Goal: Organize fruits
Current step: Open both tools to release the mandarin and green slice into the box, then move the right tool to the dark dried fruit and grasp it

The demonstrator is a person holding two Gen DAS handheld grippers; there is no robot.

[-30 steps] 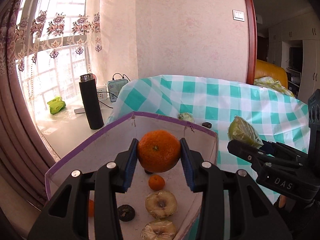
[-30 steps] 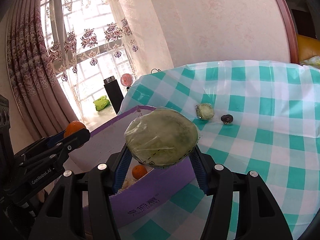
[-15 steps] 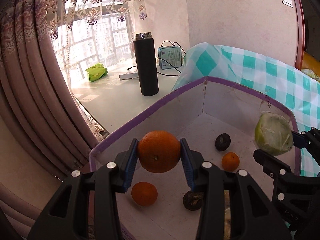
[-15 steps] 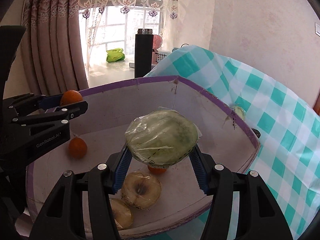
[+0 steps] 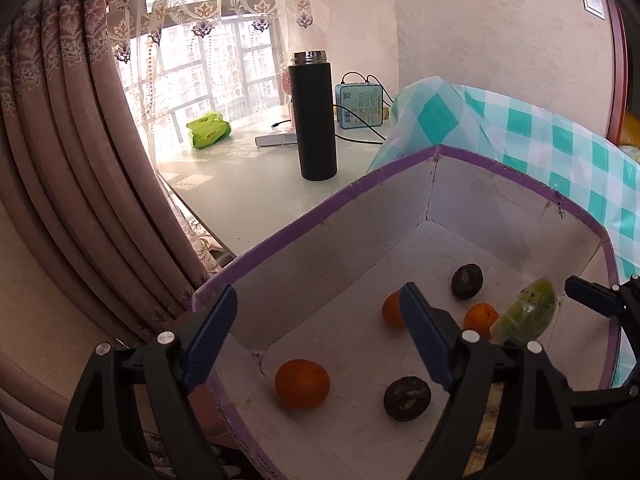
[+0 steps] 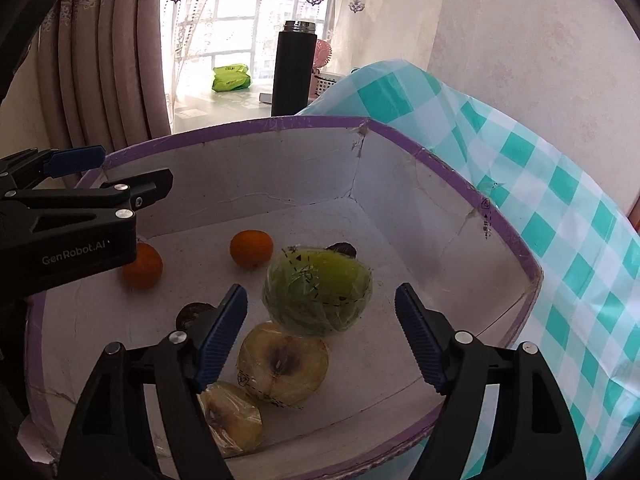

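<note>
A purple-rimmed cardboard box (image 5: 300, 224) (image 6: 440, 148) holds the fruit. My left gripper (image 5: 316, 332) (image 6: 132, 168) hangs over its left part, its jaws opening with nothing between them. An orange (image 5: 391, 311) (image 6: 251, 248) lies on the box floor just past its right finger. My right gripper (image 6: 322, 300) is also opening. The green film-wrapped fruit (image 6: 318, 292) (image 5: 524, 316) sits below and beyond its pads, untouched, blurred in the left wrist view. Two more oranges (image 5: 302, 383) (image 5: 480, 316), two dark fruits (image 5: 466, 281) (image 5: 407, 398) and two wrapped apple halves (image 6: 282, 362) (image 6: 230, 416) lie in the box.
The box stands on a teal checked tablecloth (image 5: 560, 148). Behind it, on a white sill, are a black flask (image 5: 314, 120), a small blue device with cables (image 5: 358, 104) and a green packet (image 5: 208, 130). Heavy curtains (image 5: 80, 160) hang at the left.
Both grippers swung over the box and sank toward it. The left one let go of its orange and the right one let go of the green wrapped fruit; both fruits dropped into the box.
</note>
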